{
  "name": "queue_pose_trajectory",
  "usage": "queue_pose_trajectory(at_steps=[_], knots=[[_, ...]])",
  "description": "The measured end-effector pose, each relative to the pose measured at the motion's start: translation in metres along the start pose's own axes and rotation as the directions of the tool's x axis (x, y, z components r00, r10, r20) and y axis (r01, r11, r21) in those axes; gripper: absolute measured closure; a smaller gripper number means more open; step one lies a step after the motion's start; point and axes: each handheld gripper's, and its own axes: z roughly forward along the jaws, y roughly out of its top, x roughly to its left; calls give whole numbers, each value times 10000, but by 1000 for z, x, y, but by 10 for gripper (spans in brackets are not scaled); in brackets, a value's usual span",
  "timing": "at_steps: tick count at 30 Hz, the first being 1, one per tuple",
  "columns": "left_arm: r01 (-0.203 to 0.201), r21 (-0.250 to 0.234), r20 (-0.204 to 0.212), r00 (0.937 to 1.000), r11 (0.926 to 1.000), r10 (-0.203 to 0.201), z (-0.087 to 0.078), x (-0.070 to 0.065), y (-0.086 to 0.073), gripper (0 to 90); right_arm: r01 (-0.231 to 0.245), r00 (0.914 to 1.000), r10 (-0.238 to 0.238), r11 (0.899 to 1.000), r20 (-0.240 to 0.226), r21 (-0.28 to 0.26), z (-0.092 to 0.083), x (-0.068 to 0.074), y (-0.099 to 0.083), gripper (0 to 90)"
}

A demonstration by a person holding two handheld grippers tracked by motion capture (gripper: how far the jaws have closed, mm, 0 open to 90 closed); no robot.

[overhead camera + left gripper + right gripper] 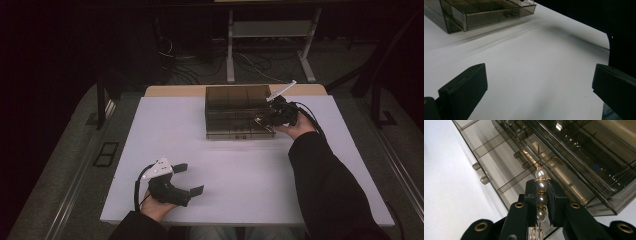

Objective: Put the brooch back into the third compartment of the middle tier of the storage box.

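The right gripper (541,202) is clamping a pearl bracelet (541,195) between its jaws, holding it over the open drawer (499,170) of the smoky drawer organizer (239,112) at twelve o'clock, while the left gripper (192,179) is sitting wide open at seven o'clock on the white table (240,175).

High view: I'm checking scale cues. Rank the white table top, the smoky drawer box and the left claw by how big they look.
1. White table top
2. Smoky drawer box
3. Left claw, though it sits nearer the camera, so it looks larger than it is.
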Motion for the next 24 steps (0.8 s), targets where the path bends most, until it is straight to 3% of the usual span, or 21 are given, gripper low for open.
queue_pose_trajectory(at_steps=[24], knots=[[10, 78, 27, 10000, 10000, -11, 1, -1, 0, 0, 78, 9999, -71, 9987, -142, 511, 21, -1, 0, 786]])
